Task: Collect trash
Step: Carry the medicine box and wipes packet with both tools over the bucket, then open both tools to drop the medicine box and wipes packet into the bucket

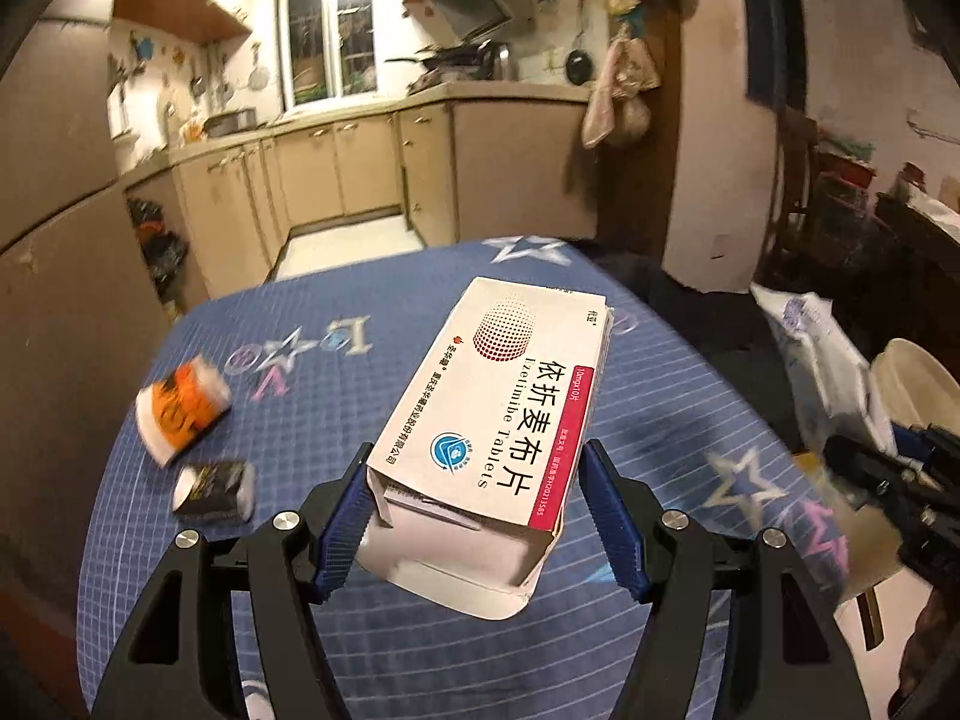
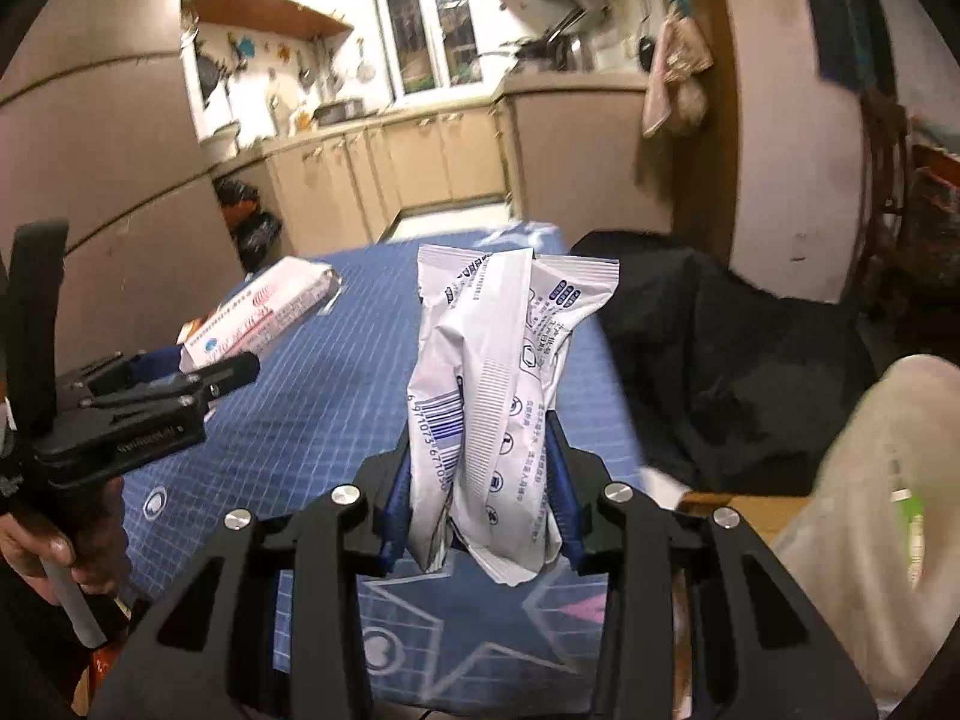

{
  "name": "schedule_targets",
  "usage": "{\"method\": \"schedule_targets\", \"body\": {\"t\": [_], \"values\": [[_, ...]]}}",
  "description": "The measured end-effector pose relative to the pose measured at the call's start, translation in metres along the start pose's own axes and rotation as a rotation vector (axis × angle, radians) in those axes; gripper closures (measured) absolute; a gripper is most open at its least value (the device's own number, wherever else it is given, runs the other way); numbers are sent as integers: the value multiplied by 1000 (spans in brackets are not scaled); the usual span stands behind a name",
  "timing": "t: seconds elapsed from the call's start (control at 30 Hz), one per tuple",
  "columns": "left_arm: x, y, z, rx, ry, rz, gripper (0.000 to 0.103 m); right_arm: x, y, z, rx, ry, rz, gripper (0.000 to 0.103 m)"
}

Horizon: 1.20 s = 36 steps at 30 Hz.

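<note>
Left wrist view: left gripper (image 1: 474, 492) fingers clamp the tablet box (image 1: 498, 402); right gripper (image 2: 480, 480) fingers pinch a crumpled white wrapper (image 2: 492, 384) over the blue tablecloth (image 2: 312, 396).

Left hand-held gripper (image 1: 474, 480) and right hand-held gripper (image 2: 483, 462) both clamped (fingers forward).

the tablet box (image 1: 492, 396) is smooth matt cardboard; the wrapper (image 2: 492, 396) is crinkled, slightly glossy plastic film. the tablecloth (image 1: 336, 312) looks like woven cloth. black matt plastic fingers (image 1: 282, 576) carry ribbed blue pads (image 1: 342, 516).
</note>
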<state>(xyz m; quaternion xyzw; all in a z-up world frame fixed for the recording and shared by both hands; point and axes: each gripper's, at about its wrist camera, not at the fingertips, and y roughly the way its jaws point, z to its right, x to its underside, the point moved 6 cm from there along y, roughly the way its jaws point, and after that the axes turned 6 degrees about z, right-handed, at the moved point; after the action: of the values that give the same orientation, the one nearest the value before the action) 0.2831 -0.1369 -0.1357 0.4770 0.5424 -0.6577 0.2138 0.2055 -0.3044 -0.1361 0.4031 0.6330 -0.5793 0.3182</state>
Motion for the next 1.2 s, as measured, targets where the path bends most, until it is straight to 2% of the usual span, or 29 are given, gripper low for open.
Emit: {"method": "schedule_targets", "body": {"t": [0.27, 0.5, 0.83, 0.97, 1.2], "values": [[-33, -7, 75, 91, 75, 55, 34, -28, -59, 61, 118, 22, 112, 66], [-55, -15, 157, 194, 158, 91, 34, -33, -99, 118, 220, 50, 158, 66], [-65, -25, 266, 311, 273, 116, 34, -20, -148, 183, 349, 92, 194, 66], [-64, -22, 295, 342, 303, 116, 34, -12, -162, 208, 392, 119, 195, 66], [-57, -9, 349, 440, 335, 69, 34, 6, -175, 247, 450, 144, 171, 66]]}}
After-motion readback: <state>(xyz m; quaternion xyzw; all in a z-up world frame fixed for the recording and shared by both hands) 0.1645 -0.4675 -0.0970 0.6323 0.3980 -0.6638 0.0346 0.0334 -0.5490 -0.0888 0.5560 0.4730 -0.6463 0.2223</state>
